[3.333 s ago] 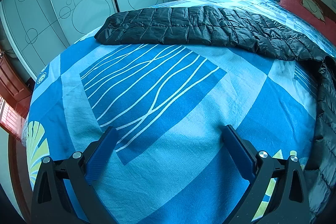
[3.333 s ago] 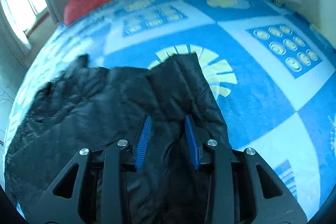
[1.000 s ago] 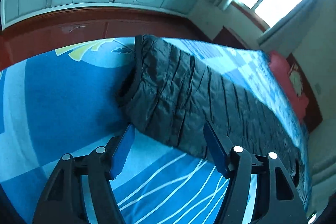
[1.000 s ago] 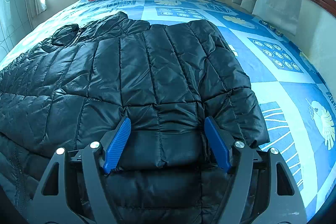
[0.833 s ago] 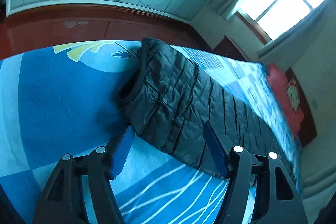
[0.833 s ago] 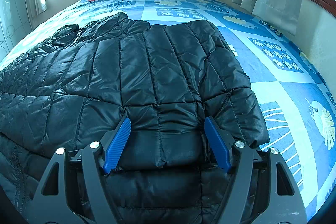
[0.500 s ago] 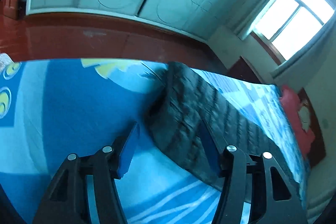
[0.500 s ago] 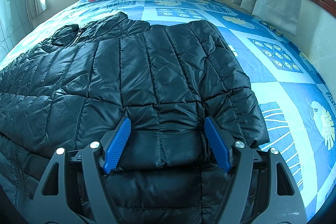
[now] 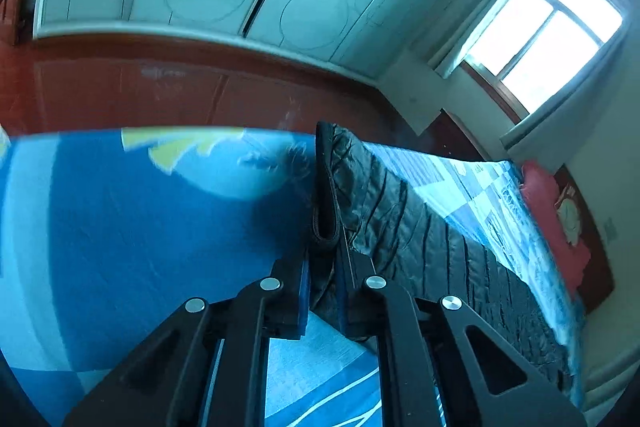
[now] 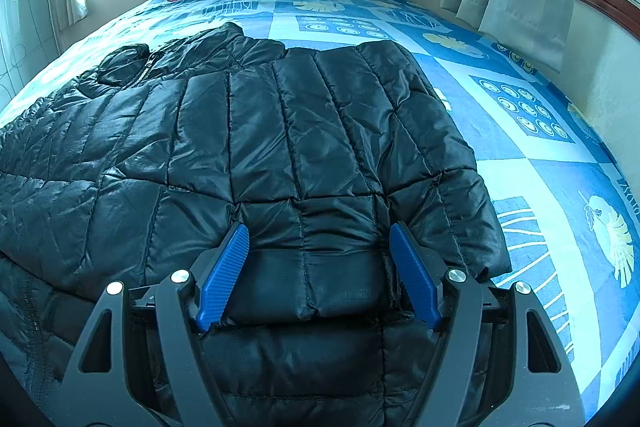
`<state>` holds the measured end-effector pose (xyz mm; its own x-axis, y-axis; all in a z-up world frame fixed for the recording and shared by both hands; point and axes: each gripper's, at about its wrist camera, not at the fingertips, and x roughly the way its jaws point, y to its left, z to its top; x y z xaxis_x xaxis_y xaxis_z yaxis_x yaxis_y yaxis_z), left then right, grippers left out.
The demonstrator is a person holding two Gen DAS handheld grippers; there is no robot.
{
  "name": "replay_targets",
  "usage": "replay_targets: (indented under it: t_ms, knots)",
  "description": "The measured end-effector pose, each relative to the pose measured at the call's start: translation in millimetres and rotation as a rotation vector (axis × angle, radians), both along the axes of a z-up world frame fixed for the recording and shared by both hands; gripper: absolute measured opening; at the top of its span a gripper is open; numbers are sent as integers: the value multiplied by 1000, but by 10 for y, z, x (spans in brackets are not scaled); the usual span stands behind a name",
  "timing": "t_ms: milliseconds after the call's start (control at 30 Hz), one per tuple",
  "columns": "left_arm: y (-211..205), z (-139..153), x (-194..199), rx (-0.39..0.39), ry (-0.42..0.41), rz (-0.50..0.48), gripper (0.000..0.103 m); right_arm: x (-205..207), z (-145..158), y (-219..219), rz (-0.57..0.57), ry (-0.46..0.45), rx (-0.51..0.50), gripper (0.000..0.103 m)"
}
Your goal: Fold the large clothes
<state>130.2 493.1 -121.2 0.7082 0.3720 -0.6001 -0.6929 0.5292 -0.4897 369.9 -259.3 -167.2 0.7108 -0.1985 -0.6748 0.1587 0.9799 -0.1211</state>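
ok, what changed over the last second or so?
The left gripper closed its fingers on the cuff of the black puffer jacket's sleeve, which it only straddled before. The right gripper stayed open over the folded sleeve, and the jacket body is unmoved.

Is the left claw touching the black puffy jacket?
Touching. The left wrist view shows the left gripper shut on the black jacket's cuff.

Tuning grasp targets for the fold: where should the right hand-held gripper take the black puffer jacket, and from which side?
Probably the folded sleeve's cuff end of the black puffer jacket, approached from the bed's foot. That band lies flat between the open right hand-held gripper, its edge facing the camera.
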Motion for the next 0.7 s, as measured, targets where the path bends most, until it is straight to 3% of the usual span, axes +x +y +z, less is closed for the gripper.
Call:
replay_targets:
  t_ms: [133, 300, 500, 700]
  knots:
    - [-293, 300, 100, 95, -12, -52, 10, 2, 2, -5, 1, 0, 2, 73]
    - [-927, 705, 399, 184, -56, -197, 10, -3, 0, -2, 0, -1, 6, 73]
    - [-2205, 1039, 929, 246, -86, -462, 10, -1, 9, -25, 2, -5, 16, 73]
    - [-3505, 1020, 1481, 252, -66, -692, 10, -16, 3, -35, 3, -9, 28, 73]
